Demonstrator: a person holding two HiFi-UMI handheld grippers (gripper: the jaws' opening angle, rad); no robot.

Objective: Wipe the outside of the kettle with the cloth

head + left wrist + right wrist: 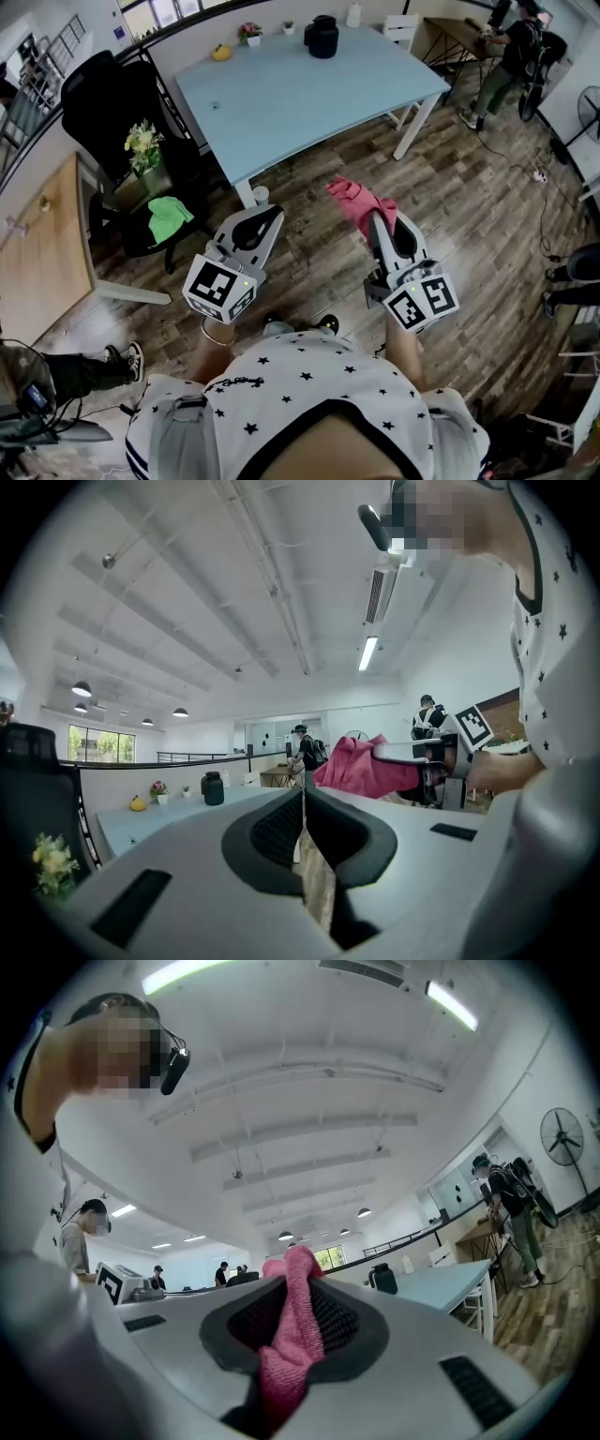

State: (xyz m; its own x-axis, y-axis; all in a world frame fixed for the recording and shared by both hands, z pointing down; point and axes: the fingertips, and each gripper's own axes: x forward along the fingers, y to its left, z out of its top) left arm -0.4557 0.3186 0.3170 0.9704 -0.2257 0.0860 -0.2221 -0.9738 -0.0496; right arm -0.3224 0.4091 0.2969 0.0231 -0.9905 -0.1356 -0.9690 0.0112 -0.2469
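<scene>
The right hand-held gripper (377, 225) clamps the pink cloth (354, 199), ready for wiping; the left hand-held gripper (268, 221) is closed and empty. The kettle (322, 37) stands well apart, at the far edge of the desk (281, 103).

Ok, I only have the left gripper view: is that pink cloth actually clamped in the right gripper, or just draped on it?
Observer: Clamped; the right gripper view shows the pink cloth running between the shut jaws of the right gripper.
Operator: Where does the kettle sit on the table?
Observer: In the head view the kettle stands near the far edge of the blue table, with wood floor between the person and it.
Operator: Any spare cloth around?
Observer: What looks like a green cloth lies on a dark seat at the person's left.
</scene>
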